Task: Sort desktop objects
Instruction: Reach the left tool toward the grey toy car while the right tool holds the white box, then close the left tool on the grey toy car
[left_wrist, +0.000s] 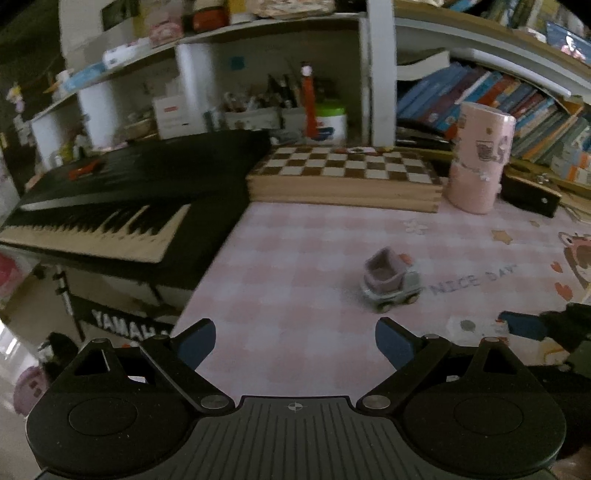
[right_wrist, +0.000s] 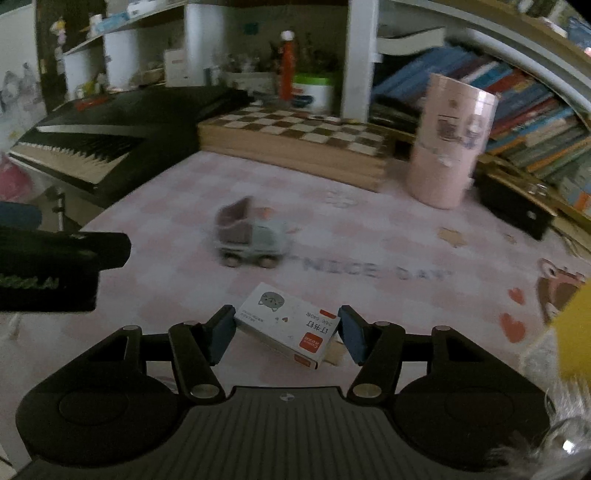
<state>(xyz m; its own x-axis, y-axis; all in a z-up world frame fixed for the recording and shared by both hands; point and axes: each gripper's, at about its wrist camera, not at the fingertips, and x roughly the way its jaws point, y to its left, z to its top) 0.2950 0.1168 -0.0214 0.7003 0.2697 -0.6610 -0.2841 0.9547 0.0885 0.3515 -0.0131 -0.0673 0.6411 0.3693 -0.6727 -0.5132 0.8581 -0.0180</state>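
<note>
On the pink mat (right_wrist: 369, 236), 1 toy truck (right_wrist: 251, 238), 1 staple box (right_wrist: 290, 325).

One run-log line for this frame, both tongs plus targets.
left tongs: open, empty, over mat | right tongs: open, straddling staple box, not clamped | toy truck: on mat, untouched
</note>
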